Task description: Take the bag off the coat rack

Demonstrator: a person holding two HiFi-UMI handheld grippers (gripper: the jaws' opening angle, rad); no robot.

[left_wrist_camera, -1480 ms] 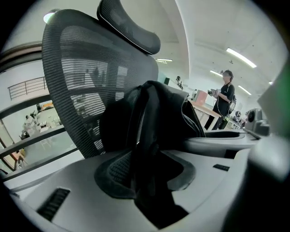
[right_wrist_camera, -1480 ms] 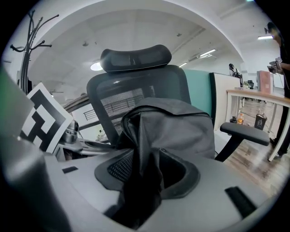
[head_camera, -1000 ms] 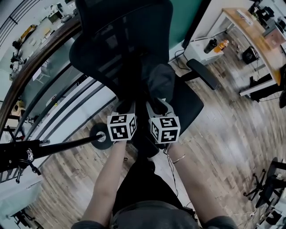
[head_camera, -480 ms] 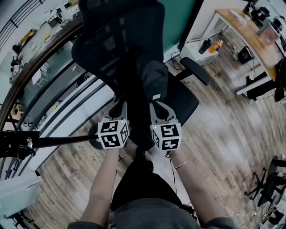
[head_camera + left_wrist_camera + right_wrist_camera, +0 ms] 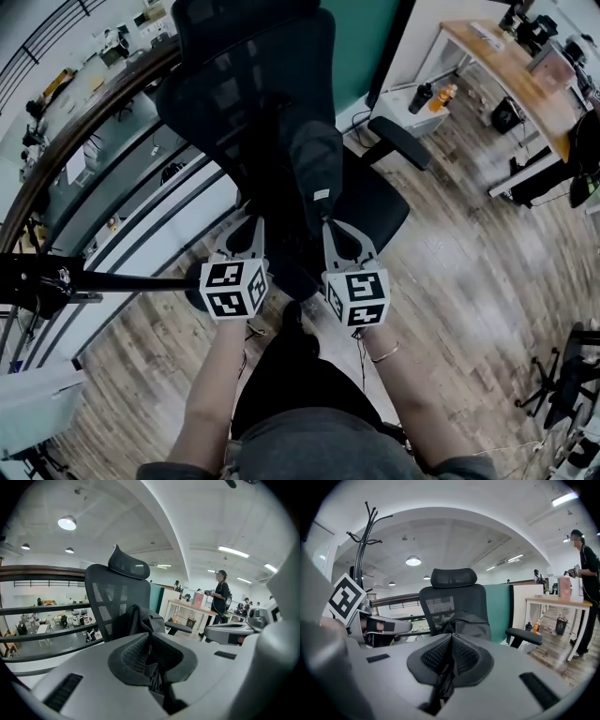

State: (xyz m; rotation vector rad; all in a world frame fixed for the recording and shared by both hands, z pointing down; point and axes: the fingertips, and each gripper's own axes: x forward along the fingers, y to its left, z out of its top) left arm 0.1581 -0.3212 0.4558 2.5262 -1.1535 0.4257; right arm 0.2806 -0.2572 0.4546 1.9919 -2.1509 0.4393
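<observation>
The left gripper has its jaws brought together, the ribbed pads meeting along a thin seam, and they have just been closing. The right gripper is likewise closed pad on pad after just closing. Low in each seam sits a dark sliver; it cannot be told whether that is fabric or the gripper's own parts.

The dark grey bag lies slumped against the backrest of a black mesh office chair at the centre of the head view, just above the two gripper tips. Its lower end is lost in the dark between chair and grippers, so contact there is unclear.

The coat rack stretches as a black pole across the left of that frame, well apart from the bag, and its upper end is hard to make out in shadow at the edge. A wooden counter stands at upper right on the plank floor.
</observation>
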